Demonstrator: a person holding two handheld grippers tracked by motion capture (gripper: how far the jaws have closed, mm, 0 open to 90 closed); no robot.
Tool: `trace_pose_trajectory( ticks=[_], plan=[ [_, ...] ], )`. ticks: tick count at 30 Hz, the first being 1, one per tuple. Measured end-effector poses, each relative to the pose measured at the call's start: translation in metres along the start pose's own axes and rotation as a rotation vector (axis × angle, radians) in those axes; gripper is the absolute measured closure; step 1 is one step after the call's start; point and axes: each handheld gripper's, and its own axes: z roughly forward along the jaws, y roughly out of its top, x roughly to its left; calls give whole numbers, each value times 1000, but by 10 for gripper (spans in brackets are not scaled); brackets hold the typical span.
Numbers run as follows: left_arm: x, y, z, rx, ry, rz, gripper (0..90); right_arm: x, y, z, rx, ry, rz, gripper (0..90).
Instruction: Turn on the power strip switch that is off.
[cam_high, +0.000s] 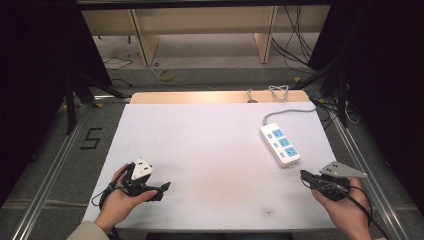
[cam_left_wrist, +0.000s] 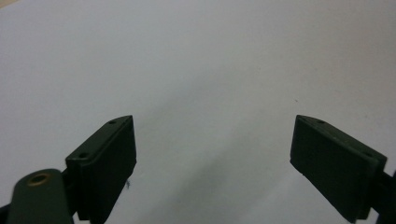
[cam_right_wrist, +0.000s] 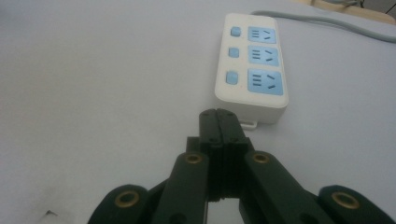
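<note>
A white power strip (cam_high: 280, 144) with three blue sockets and blue switches lies on the right half of the white table (cam_high: 210, 150); its grey cable (cam_high: 287, 113) runs off toward the far edge. My right gripper (cam_high: 304, 174) is held low at the front right, a little short of the strip's near end, jaws pressed together with nothing between them; the right gripper view shows the strip (cam_right_wrist: 252, 65) just beyond them (cam_right_wrist: 219, 116). My left gripper (cam_high: 164, 187) rests at the front left, pointing right, jaws wide apart (cam_left_wrist: 212, 144) over bare table.
Wooden board (cam_high: 200, 96) borders the table's far edge. Metal rails (cam_high: 55, 165) run along both sides. Cables (cam_high: 295, 45) and wooden furniture legs stand on the floor beyond. A small dark mark (cam_high: 269, 211) is on the table near the front edge.
</note>
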Motion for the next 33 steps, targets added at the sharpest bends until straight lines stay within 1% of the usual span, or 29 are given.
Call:
trace_pose_trajectory(
  ticks=[4,8,13,21,33],
  plan=[
    [0,0,0,2,1,2,140,-1,1,1,7,-4,-5,900],
    [0,0,0,-2,-2,-3,140,-3,3,2,12,-9,-22,900],
    [0,1,1,4,-2,6,141,-4,3,3,15,-11,-19,900],
    [-1,1,2,3,-2,5,142,-5,5,4,24,-12,-11,900],
    [-1,1,2,5,0,5,142,-3,9,8,38,-12,-16,900]
  ],
)
